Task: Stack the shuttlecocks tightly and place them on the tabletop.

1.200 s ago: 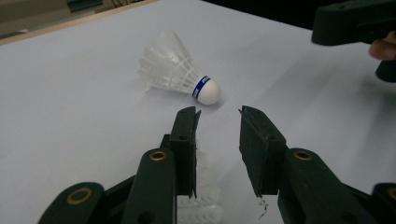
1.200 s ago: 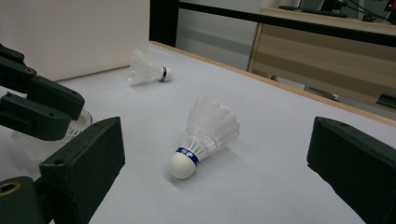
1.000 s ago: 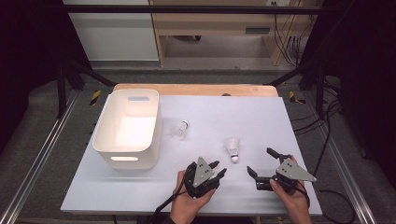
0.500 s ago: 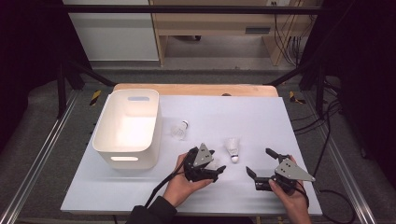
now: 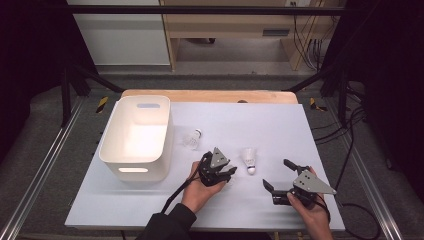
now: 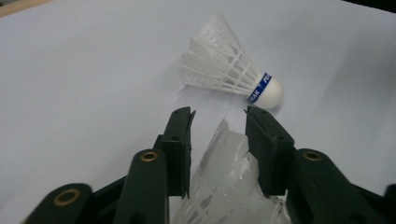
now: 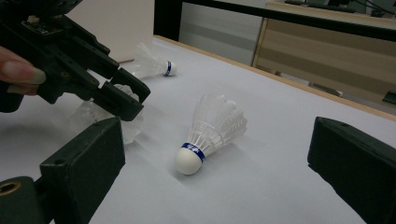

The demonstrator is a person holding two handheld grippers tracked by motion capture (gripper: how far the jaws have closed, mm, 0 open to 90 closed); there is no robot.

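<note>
Left gripper [image 5: 223, 174] sits near the middle of the table's near half, held in the person's left hand [image 5: 197, 186]. Its jaws have just been closing, and in the left gripper view they now press from both sides on the white feather skirt of a shuttlecock [image 6: 224, 186], which fills the gap between the two black pads; the cork end of this held shuttlecock is hidden. In the right gripper view the same feathers [image 7: 100, 116] show as a pale, crumpled mass under the left gripper's jaws, low over the white table [image 5: 280, 125].

Just beyond the left gripper, toward the far edge, a second shuttlecock [image 5: 249, 159] lies on its side on the table, untouched, its white cork with a blue band pointing toward the near edge. A third shuttlecock [image 5: 192, 138] lies closer to the white plastic bin [image 5: 136, 137], just beside the bin's right wall. The bin stands at the left side of the table, nearer the far left corner.

Right gripper [image 5: 280, 176] rests near the near right corner in the person's right hand [image 5: 312, 212], jaws spread wide with nothing between them, aimed toward the second shuttlecock.
</note>
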